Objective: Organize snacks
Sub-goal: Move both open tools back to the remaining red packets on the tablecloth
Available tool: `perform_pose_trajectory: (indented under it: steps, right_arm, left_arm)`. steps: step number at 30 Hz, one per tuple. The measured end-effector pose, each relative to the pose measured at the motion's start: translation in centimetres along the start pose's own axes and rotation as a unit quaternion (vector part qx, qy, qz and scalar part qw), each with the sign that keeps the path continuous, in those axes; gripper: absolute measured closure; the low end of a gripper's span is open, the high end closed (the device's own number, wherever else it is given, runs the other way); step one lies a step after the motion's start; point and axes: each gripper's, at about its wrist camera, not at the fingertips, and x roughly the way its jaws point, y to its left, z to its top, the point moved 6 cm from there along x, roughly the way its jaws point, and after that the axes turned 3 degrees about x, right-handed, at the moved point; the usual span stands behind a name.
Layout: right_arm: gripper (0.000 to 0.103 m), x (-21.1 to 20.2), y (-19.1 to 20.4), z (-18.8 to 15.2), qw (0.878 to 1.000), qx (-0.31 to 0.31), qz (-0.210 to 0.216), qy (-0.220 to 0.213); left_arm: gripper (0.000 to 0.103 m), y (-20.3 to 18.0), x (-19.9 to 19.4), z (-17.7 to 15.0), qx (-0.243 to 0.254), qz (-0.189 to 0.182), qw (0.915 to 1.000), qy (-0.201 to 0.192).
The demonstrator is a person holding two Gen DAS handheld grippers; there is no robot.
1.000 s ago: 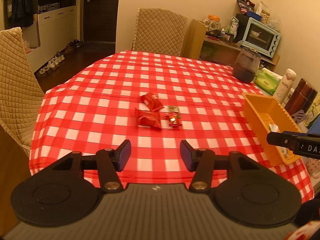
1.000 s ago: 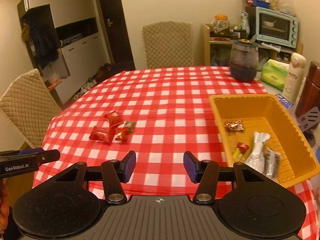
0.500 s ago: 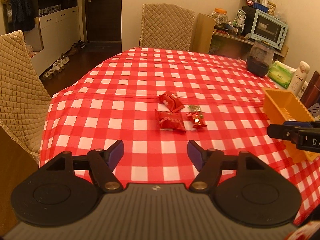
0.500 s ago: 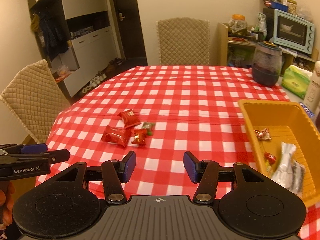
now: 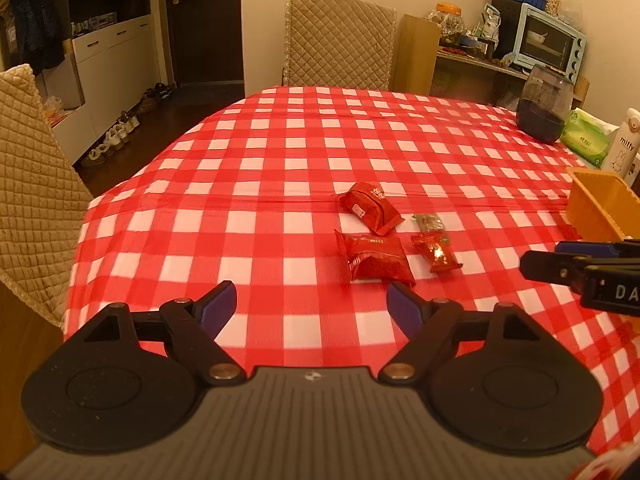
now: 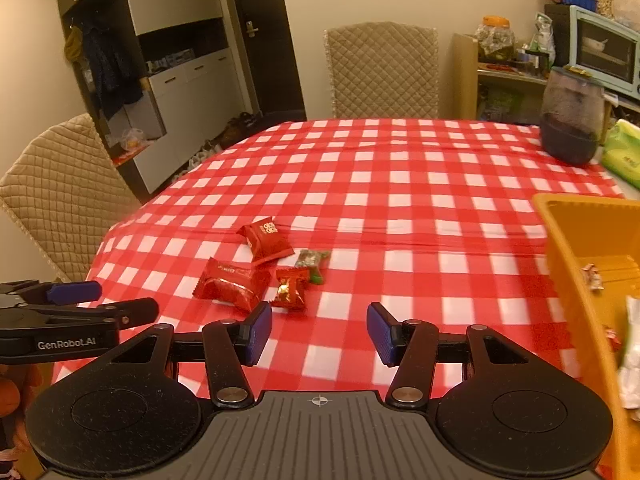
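Several wrapped snacks lie together on the red checked tablecloth: a large red packet, a second red packet behind it, a small red candy and a green-grey one. My left gripper hovers just short of the large packet, its jaws opening with nothing between them. My right gripper stands open and empty, just right of the small candy. An orange basket at the right holds several snacks.
A dark jar, a green tissue pack and a white bottle stand at the far right. Quilted chairs stand at the far side and left. A shelf with a toaster oven lines the wall.
Both grippers have come forward and down toward the snack cluster, which looks larger now. The left jaws have spread wider. The right jaws keep the same gap.
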Motion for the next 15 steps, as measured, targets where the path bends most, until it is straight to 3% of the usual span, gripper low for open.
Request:
perform_pose_trajectory:
  steps: [6, 13, 15]
  right_arm:
    - [0.050, 3.0, 0.3, 0.3, 1.000, -0.004, 0.004, 0.003]
    - [0.051, 6.4, 1.1, 1.1, 1.000, -0.002, 0.021, 0.012]
    - [0.061, 7.3, 1.2, 1.1, 1.000, -0.003, 0.024, 0.020]
  left_arm:
    - [0.023, -0.2, 2.6, 0.8, 0.025, -0.003, 0.9997, 0.004]
    - [0.023, 0.7, 4.3, 1.5, 0.012, -0.009, 0.9998, 0.010]
    - [0.023, 1.0, 4.5, 1.5, 0.009, -0.010, 0.9998, 0.013]
